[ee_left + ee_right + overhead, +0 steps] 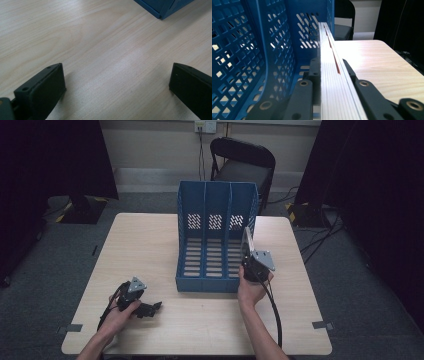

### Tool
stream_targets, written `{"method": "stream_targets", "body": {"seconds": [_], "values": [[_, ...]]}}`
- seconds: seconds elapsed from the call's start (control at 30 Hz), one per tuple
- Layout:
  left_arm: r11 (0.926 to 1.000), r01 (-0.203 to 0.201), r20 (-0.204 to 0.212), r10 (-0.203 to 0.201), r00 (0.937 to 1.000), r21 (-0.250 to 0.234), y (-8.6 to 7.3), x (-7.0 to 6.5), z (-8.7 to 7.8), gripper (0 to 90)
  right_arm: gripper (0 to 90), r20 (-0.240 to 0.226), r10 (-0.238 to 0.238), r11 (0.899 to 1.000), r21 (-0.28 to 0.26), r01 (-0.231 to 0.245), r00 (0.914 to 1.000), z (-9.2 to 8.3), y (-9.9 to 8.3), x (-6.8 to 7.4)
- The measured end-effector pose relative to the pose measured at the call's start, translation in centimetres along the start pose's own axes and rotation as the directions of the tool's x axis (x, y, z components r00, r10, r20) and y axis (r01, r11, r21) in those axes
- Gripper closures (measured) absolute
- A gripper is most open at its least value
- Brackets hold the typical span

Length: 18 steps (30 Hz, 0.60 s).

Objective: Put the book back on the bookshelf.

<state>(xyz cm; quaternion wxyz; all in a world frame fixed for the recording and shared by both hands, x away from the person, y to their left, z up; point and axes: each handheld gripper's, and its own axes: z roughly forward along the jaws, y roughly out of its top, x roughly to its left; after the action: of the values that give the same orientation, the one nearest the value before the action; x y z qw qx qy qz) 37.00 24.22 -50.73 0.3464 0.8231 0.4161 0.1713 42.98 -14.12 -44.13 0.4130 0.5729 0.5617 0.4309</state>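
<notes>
Right gripper point(248, 256): closed on a thin flat book or folder with a pale, glossy cover point(329, 75), which is pinched edge-on between the two black jaws.
Held item: kept upright at the right-hand wall of the blue perforated plastic three-slot file rack point(216, 240); whether it is inside the rightmost slot or just against the wall cannot be told.
Left gripper point(117, 82): jaws spread wide, nothing between them; rested on the light wooden table point(150, 245), well apart from the rack's near left corner.
Background: a black folding chair point(243, 162) is seen beyond the table's far edge.
</notes>
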Motion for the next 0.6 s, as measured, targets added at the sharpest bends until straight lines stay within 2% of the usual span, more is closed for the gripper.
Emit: {"method": "stream_targets", "body": {"seconds": [0.2,0.6], "values": [[1.0000,0.001,-0.002,-0.001,1.0000,-0.001,0.00,-0.01,0.01,0.0,76.6,0.000,-0.017,1.000,-0.002,0.017,0.9998,-0.08,-0.48,0.11],[1.0000,0.000,0.000,0.000,1.0000,0.000,0.00,-0.01,0.00,0.0,75.4,-0.018,0.004,1.000,0.027,-0.004,0.9998,0.08,-0.51,-0.27]]}}
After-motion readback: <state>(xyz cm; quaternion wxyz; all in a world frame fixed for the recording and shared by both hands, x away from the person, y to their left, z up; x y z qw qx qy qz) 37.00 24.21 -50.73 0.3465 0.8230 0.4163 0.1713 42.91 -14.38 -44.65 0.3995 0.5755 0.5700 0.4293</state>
